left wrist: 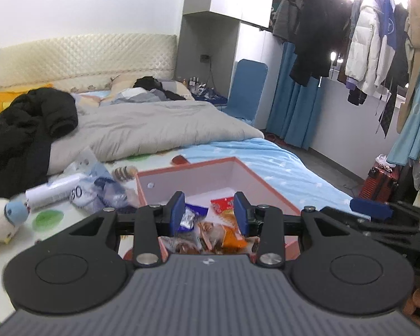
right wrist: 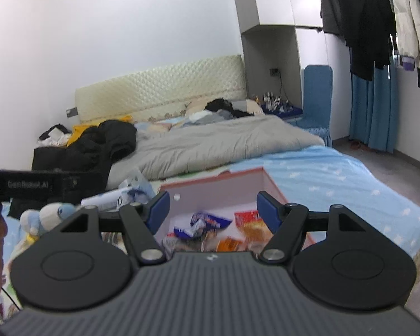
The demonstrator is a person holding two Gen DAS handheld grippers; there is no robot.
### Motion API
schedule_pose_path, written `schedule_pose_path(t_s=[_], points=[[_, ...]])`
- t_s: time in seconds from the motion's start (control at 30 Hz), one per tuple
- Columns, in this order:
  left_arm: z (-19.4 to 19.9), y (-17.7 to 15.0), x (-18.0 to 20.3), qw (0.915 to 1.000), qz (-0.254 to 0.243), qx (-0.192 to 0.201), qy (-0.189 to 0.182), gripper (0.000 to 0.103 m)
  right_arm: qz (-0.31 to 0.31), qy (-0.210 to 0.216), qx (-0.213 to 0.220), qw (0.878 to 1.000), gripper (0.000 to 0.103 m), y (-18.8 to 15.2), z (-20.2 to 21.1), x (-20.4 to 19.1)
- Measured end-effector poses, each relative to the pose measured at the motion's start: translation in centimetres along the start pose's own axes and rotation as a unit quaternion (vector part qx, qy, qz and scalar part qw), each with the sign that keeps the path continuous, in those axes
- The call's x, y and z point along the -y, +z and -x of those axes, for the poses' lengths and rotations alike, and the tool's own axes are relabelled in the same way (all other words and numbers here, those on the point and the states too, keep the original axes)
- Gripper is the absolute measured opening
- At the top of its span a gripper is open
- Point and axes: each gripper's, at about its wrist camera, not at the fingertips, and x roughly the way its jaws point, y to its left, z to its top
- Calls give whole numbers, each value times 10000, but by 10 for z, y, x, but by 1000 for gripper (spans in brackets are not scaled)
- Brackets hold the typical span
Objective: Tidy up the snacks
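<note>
A pink box with an orange-red rim [left wrist: 187, 168] [right wrist: 210, 180] lies open on the bed. Inside it are several snack packets: a red one [left wrist: 222, 204] [right wrist: 247, 217], a blue one [left wrist: 196, 210] [right wrist: 207, 219] and an orange one [left wrist: 232, 236] [right wrist: 229, 243]. My left gripper [left wrist: 210, 211] hangs over the near end of the box, open, with nothing pinched between its blue pads. My right gripper [right wrist: 213, 208] hovers over the same box, open wider and empty. More snacks lie loose to the left of the box: a clear plastic bag [left wrist: 98, 187] and a round cookie packet [left wrist: 124, 172].
A white tube [left wrist: 53, 190] and a plush toy [left wrist: 5, 218] [right wrist: 47, 215] lie left of the box. A grey duvet [left wrist: 154, 123] and a black jacket [left wrist: 28, 123] cover the far bed. A blue chair [left wrist: 246, 89], hanging clothes [left wrist: 364, 42] and a red suitcase [left wrist: 380, 182] stand to the right.
</note>
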Motion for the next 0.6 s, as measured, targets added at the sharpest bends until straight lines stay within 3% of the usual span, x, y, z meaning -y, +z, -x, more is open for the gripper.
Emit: schedule_pose_path(t_s=[0.3, 0.6], points=[[14, -41, -2, 9993, 171, -250, 216, 44, -34, -123, -114, 9999, 71, -37, 14, -16], [23, -63, -14, 9976, 364, -372, 450, 44, -72, -228, -190, 9995, 71, -51, 29, -25]])
